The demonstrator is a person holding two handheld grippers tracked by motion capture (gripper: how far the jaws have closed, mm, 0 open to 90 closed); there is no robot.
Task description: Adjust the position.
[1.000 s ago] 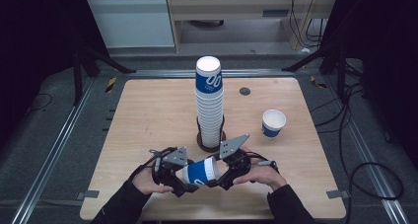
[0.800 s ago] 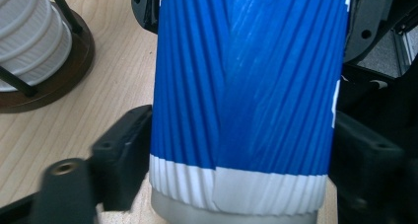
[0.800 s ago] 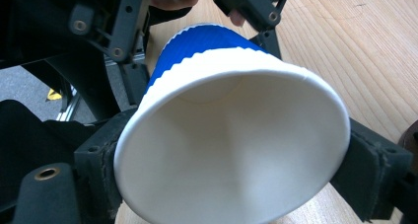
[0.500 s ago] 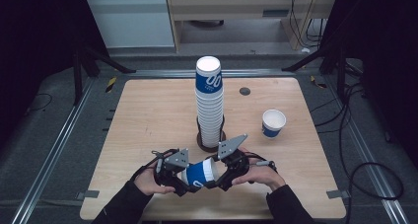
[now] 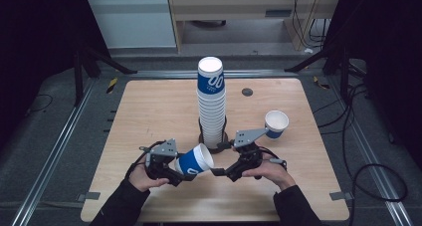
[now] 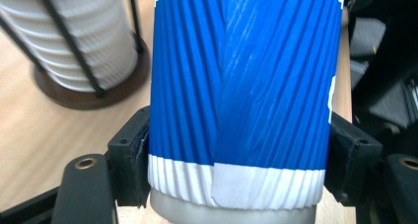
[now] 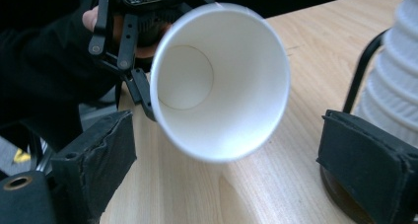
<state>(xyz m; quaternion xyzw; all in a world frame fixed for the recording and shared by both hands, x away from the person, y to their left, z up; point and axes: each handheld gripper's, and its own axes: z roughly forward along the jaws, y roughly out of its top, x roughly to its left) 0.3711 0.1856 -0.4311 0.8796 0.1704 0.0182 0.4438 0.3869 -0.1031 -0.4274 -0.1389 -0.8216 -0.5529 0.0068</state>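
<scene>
Seen from above the person's side, the high view looks forward and down across the whole table [image 5: 149, 106]. The left gripper view sits tight against a blue cup [image 6: 244, 91]. The right gripper view faces that cup's open mouth from nearby. All three views share the cup and the cup stack [image 5: 212, 106].

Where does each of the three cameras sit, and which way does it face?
High view: above the person's side, looking forward and down at the table; both forearms show.
Left gripper view: on the left hand-held gripper, looking along jaws clamped on the blue cup.
Right gripper view: on the right hand-held gripper, jaws apart, facing the cup's open mouth.
All three share that cup and the cup stack.
</scene>
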